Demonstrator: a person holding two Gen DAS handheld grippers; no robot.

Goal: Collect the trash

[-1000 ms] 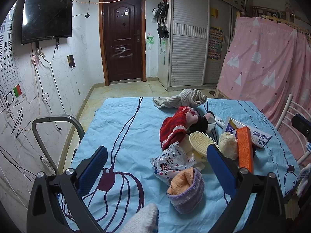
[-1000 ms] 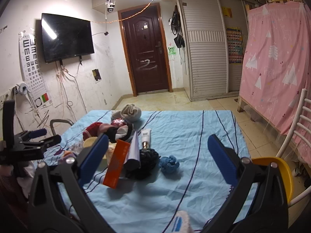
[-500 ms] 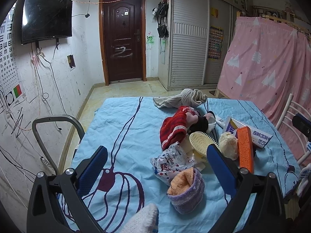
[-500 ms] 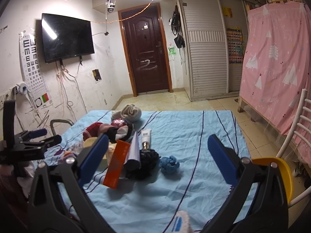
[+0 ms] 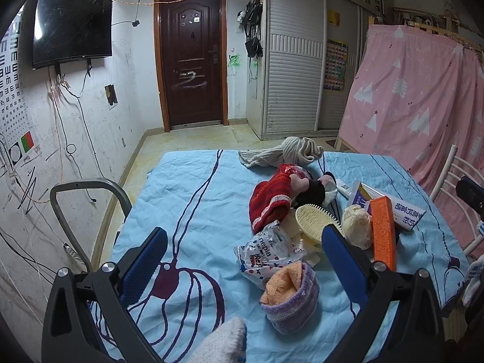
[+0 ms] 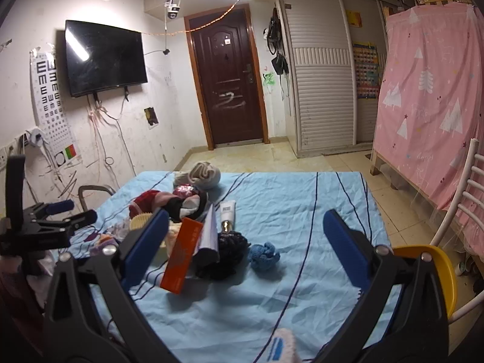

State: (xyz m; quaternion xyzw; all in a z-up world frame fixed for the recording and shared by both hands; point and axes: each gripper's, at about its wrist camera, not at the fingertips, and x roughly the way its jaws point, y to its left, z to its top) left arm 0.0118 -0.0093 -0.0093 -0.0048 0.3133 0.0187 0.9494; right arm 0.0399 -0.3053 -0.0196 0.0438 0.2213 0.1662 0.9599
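Both grippers, left gripper (image 5: 243, 258) and right gripper (image 6: 245, 240), are held apart and empty above the blue sheet (image 5: 193, 211), probably for choosing; the crumpled white printed plastic wrapper (image 5: 266, 252) lies at one o'clock from the left one.

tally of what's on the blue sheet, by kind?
Knit items: 7 (grey, red, purple-orange, cream, black, blue, black-white)
Boxes: 2 (orange, white)
Tube: 1
Brush: 1
Wrapper: 1
Total: 12
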